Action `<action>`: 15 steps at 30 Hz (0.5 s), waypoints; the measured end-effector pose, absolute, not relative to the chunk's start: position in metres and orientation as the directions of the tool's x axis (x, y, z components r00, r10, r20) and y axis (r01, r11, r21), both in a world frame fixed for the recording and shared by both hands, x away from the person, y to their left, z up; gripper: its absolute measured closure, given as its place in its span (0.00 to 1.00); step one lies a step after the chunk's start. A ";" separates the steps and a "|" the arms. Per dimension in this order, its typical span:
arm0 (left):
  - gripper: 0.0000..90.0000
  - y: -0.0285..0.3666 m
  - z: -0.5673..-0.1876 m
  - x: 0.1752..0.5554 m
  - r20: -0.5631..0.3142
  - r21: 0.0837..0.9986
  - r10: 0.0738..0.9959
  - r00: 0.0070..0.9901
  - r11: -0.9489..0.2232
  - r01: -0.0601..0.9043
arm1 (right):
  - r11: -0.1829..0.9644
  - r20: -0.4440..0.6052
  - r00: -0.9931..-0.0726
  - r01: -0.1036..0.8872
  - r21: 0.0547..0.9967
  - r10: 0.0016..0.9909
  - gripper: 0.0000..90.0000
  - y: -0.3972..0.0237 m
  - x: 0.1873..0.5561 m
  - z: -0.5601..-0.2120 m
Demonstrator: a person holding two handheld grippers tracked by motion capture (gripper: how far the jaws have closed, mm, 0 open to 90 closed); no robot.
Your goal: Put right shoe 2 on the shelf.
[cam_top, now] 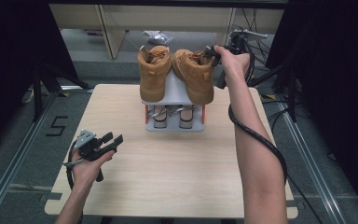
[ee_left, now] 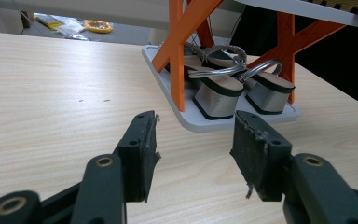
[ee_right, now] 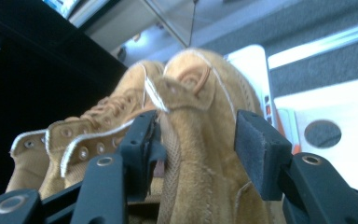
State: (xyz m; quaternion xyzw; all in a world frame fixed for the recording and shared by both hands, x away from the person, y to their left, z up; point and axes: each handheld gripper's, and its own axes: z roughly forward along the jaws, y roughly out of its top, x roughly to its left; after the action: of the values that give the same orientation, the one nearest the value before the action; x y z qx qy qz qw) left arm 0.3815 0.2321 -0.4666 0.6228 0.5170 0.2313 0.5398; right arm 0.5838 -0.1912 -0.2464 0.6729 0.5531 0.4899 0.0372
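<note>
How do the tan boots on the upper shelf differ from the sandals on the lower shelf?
The tan boots are tall, laced and suede-like; the sandals are low and open with silver straps. The boots stand on the rack's top shelf, the sandals on its base. The right hand-held gripper straddles one boot's heel with jaws open. Both are pairs.

Bare forearms, black two-jaw tools (cam_top: 113, 140) with brass-ringed screws, trailing black cables.

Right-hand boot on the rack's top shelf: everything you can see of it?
The right boot is a tan, suede-looking high-top with tan laces, metal eyelets, pale stitching and a heel pull loop. It sits on the grey top shelf of the rack, heel toward the person, slightly angled, beside its twin. The right tongs straddle its heel collar; one pad touches the inner side, the other stands clear of the suede.
</note>
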 end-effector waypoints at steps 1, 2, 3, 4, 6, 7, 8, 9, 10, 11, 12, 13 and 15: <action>0.55 0.232 -0.467 0.382 -0.270 0.912 0.893 0.359 0.118 0.393 | -0.387 0.623 -0.101 0.704 0.596 0.776 0.55 -0.194 0.582 -0.244; 0.55 0.232 -0.467 0.381 -0.270 0.912 0.893 0.359 0.119 0.392 | -0.394 0.627 -0.105 0.694 0.602 0.772 0.55 -0.197 0.579 -0.242; 0.55 0.233 -0.467 0.381 -0.271 0.912 0.894 0.357 0.120 0.392 | -0.390 0.617 -0.116 0.682 0.619 0.778 0.55 -0.201 0.577 -0.240; 0.54 0.233 -0.466 0.381 -0.269 0.912 0.895 0.355 0.118 0.393 | -0.412 0.638 -0.105 0.682 0.604 0.762 0.55 -0.204 0.573 -0.238; 0.54 0.233 -0.465 0.381 -0.268 0.913 0.896 0.355 0.118 0.392 | -0.414 0.635 -0.107 0.674 0.612 0.765 0.56 -0.214 0.567 -0.237; 0.54 0.233 -0.465 0.381 -0.268 0.913 0.896 0.354 0.118 0.391 | -0.415 0.634 -0.105 0.673 0.613 0.767 0.58 -0.220 0.564 -0.237; 0.54 0.234 -0.465 0.381 -0.269 0.913 0.896 0.353 0.120 0.391 | -0.418 0.634 -0.104 0.669 0.615 0.766 0.62 -0.226 0.560 -0.237; 0.54 0.234 -0.465 0.381 -0.268 0.913 0.897 0.352 0.120 0.391 | -0.415 0.631 -0.107 0.667 0.619 0.768 0.66 -0.232 0.557 -0.239; 0.54 0.234 -0.465 0.381 -0.267 0.913 0.897 0.352 0.118 0.391 | -0.405 0.624 -0.111 0.671 0.621 0.774 0.71 -0.237 0.553 -0.241; 0.54 0.234 -0.465 0.381 -0.266 0.913 0.898 0.351 0.117 0.391 | -0.396 0.624 -0.108 0.686 0.611 0.774 0.77 -0.241 0.550 -0.243; 0.54 0.233 -0.465 0.381 -0.267 0.913 0.898 0.351 0.119 0.391 | -0.379 0.623 -0.112 0.707 0.598 0.774 0.83 -0.245 0.547 -0.247; 0.54 0.232 -0.466 0.381 -0.266 0.913 0.898 0.352 0.117 0.391 | -0.359 0.618 -0.114 0.726 0.586 0.778 0.87 -0.248 0.545 -0.253; 0.54 0.231 -0.466 0.381 -0.264 0.913 0.897 0.355 0.113 0.393 | -0.325 0.609 -0.115 0.760 0.563 0.785 0.95 -0.250 0.542 -0.266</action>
State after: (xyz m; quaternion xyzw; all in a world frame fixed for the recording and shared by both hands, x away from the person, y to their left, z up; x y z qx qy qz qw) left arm 0.3806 0.2309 -0.4660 0.6233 0.5172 0.2342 0.5378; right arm 0.5417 -0.2504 -0.2655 0.6650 0.5808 0.4694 0.0135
